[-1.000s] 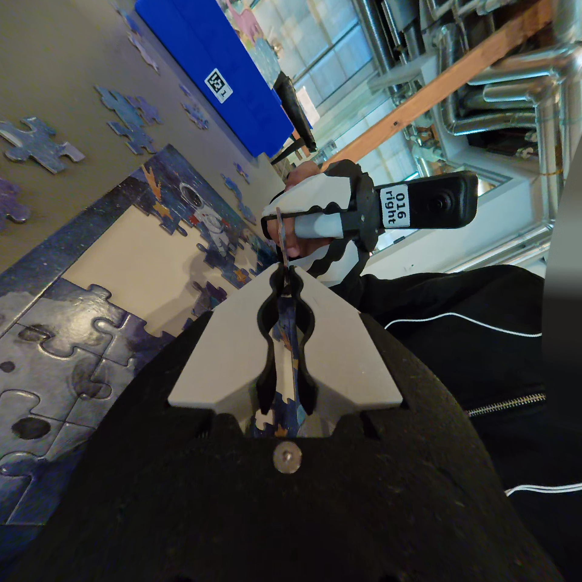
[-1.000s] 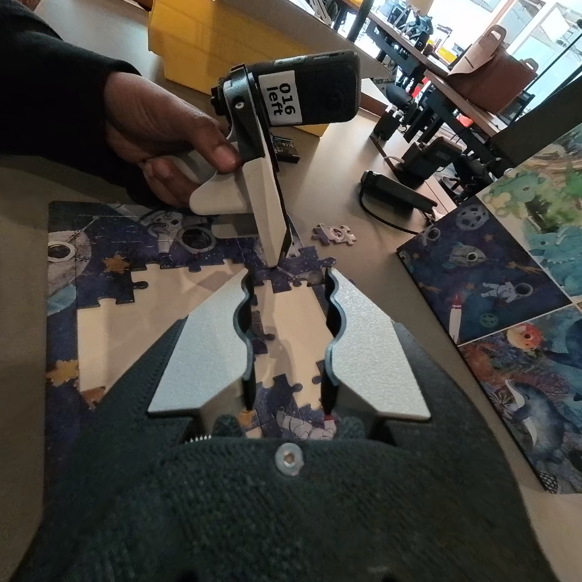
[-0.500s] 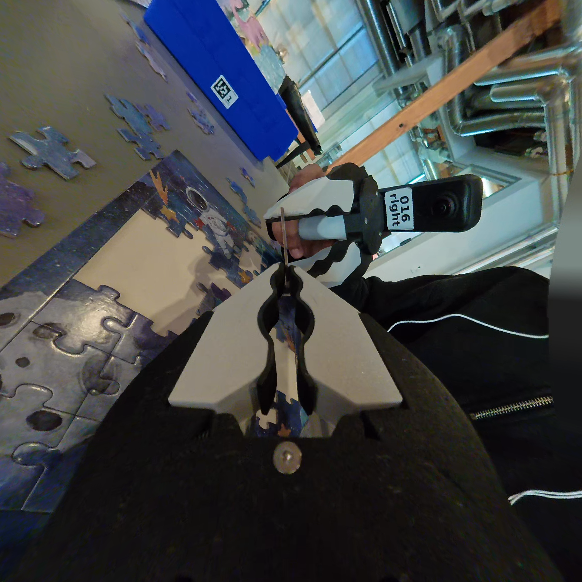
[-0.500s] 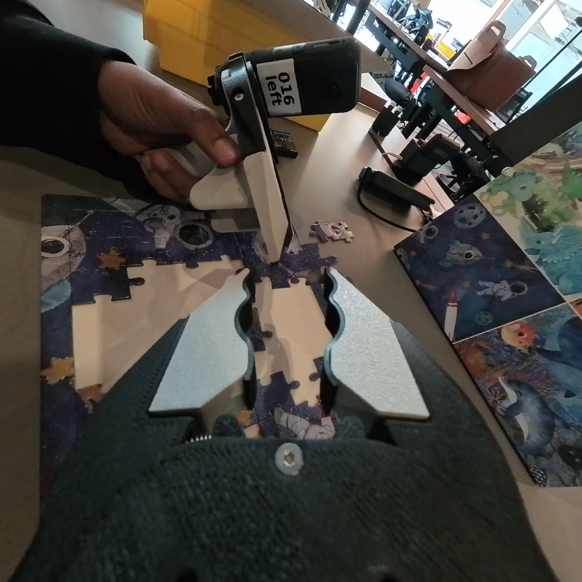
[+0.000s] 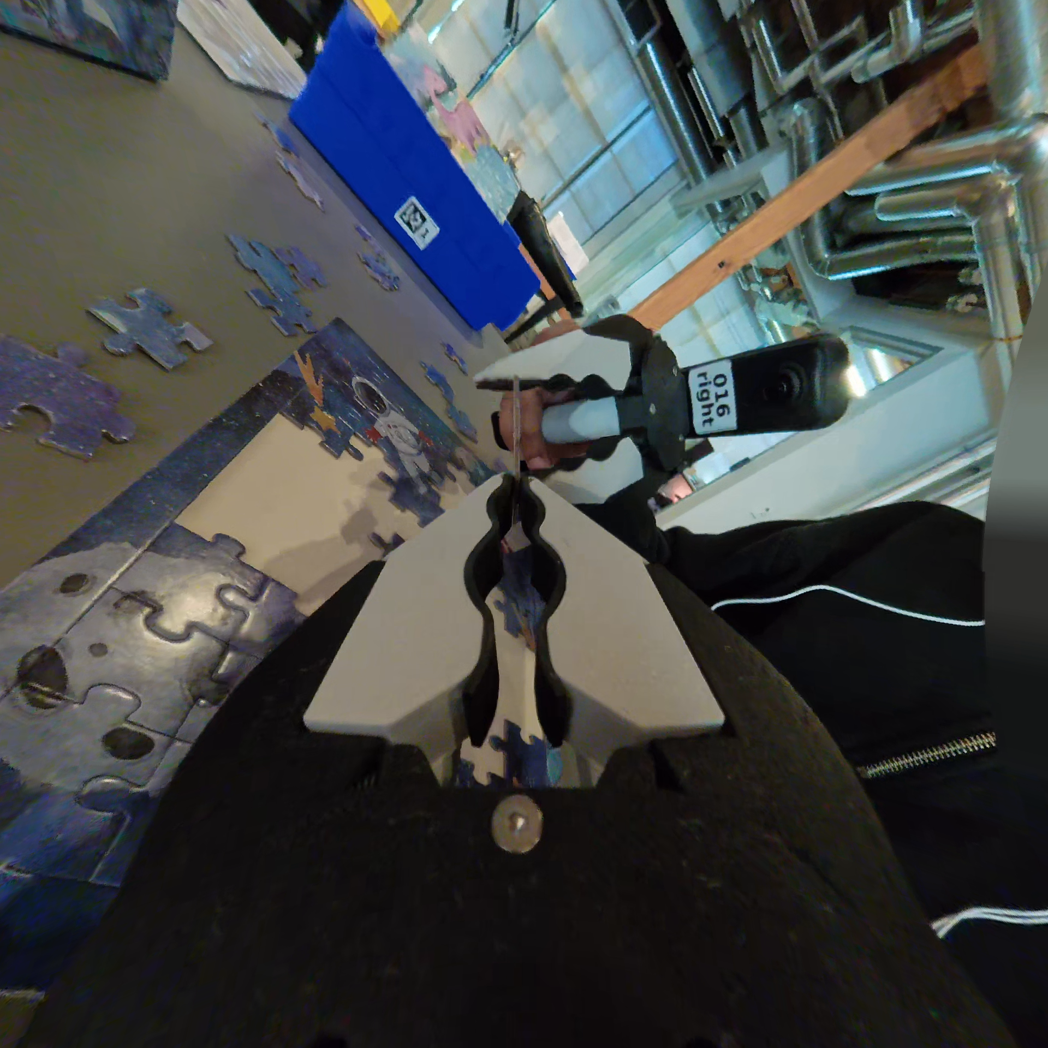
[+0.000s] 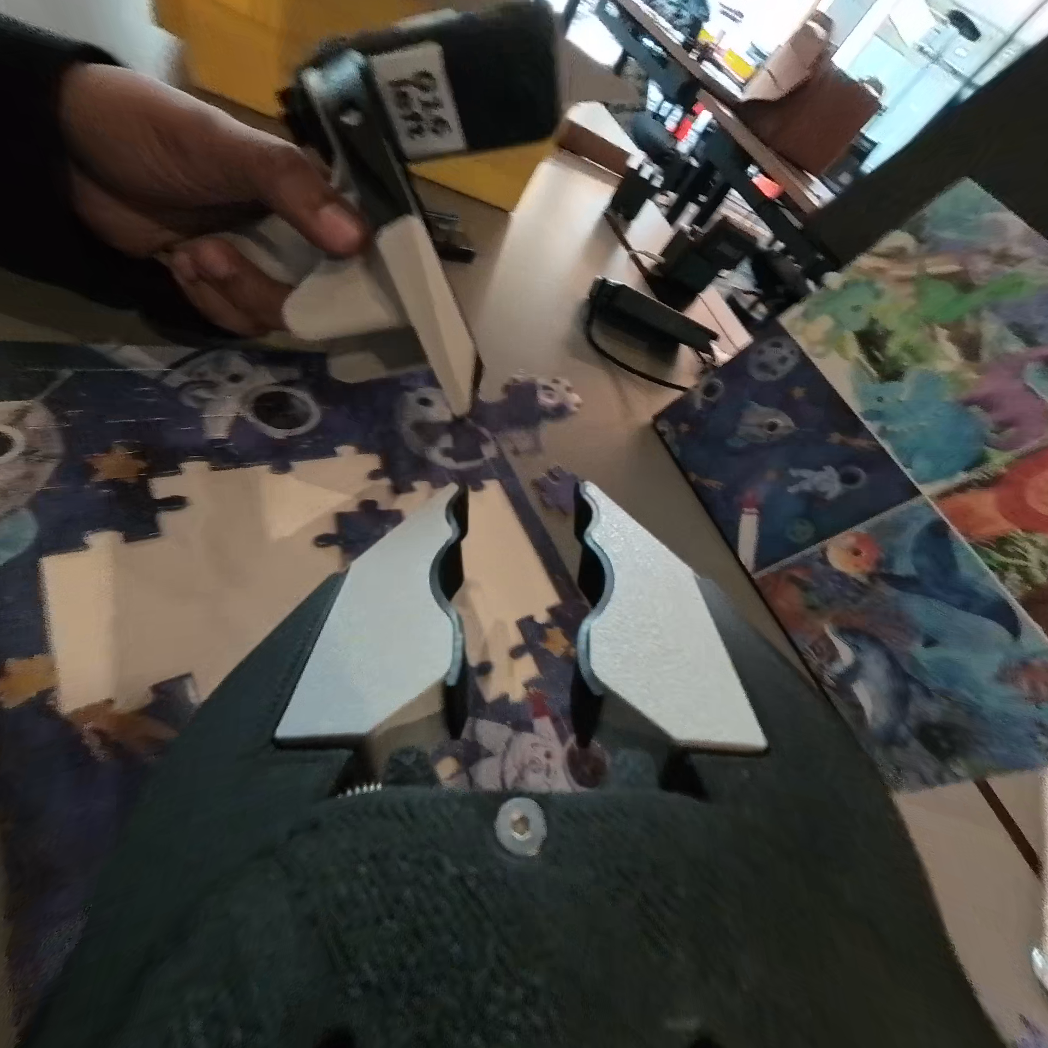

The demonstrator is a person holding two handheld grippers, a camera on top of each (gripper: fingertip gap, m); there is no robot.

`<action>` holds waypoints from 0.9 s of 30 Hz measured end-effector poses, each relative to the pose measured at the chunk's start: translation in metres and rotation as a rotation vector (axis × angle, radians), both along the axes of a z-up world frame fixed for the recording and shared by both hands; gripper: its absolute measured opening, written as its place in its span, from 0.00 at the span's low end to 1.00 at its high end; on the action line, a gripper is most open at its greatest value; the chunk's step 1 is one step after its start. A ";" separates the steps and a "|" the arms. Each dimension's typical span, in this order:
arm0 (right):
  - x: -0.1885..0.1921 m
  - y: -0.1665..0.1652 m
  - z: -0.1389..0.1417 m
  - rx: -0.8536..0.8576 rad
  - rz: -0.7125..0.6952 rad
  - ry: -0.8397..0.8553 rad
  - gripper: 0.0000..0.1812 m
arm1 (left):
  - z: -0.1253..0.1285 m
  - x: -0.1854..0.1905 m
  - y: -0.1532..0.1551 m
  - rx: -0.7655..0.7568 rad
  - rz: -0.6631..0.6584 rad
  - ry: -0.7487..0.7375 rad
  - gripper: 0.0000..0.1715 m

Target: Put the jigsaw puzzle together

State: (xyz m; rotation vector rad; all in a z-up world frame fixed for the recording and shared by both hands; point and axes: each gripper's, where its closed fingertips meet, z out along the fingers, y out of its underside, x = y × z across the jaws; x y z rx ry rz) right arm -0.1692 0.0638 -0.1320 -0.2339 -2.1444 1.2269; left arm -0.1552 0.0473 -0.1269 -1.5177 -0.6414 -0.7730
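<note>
The space jigsaw puzzle (image 5: 142, 612) lies on the table with its border joined and a bare cream middle (image 6: 227, 544). My left gripper (image 5: 515, 482) is shut on a thin puzzle piece (image 5: 516, 419) that I see edge-on, sticking out past the fingertips. In the right wrist view the left gripper (image 6: 462, 405) points down onto the puzzle's far right part (image 6: 453, 448). My right gripper (image 6: 519, 493) is open and empty, hovering over the puzzle's right edge. It also shows in the left wrist view (image 5: 567, 385), held by a hand.
Loose pieces lie on the table (image 5: 147, 332) (image 5: 56, 397) (image 6: 539, 397) (image 6: 553, 482). A blue box (image 5: 419, 198) and a yellow box (image 6: 238, 56) stand at the table's far sides. A reference picture board (image 6: 850, 493) lies right of the puzzle, with a black device (image 6: 646, 323) behind it. Less than 4 cm separates the two grippers' tips.
My right gripper has swung to the right and nearer the puzzle's right edge; its view is blurred by motion. The left gripper still grips the piece, tips down on the puzzle.
</note>
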 end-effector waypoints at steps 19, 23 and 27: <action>-0.048 0.115 0.067 -0.323 -0.475 0.107 0.14 | 0.026 -0.084 -0.094 0.038 0.570 0.171 0.00; -0.047 0.122 0.074 -0.401 -0.467 0.090 0.14 | 0.015 -0.085 -0.097 -0.208 0.596 0.401 0.00; -0.046 0.118 0.073 -0.405 -0.448 0.077 0.14 | 0.023 -0.082 -0.096 -0.189 0.602 0.452 0.00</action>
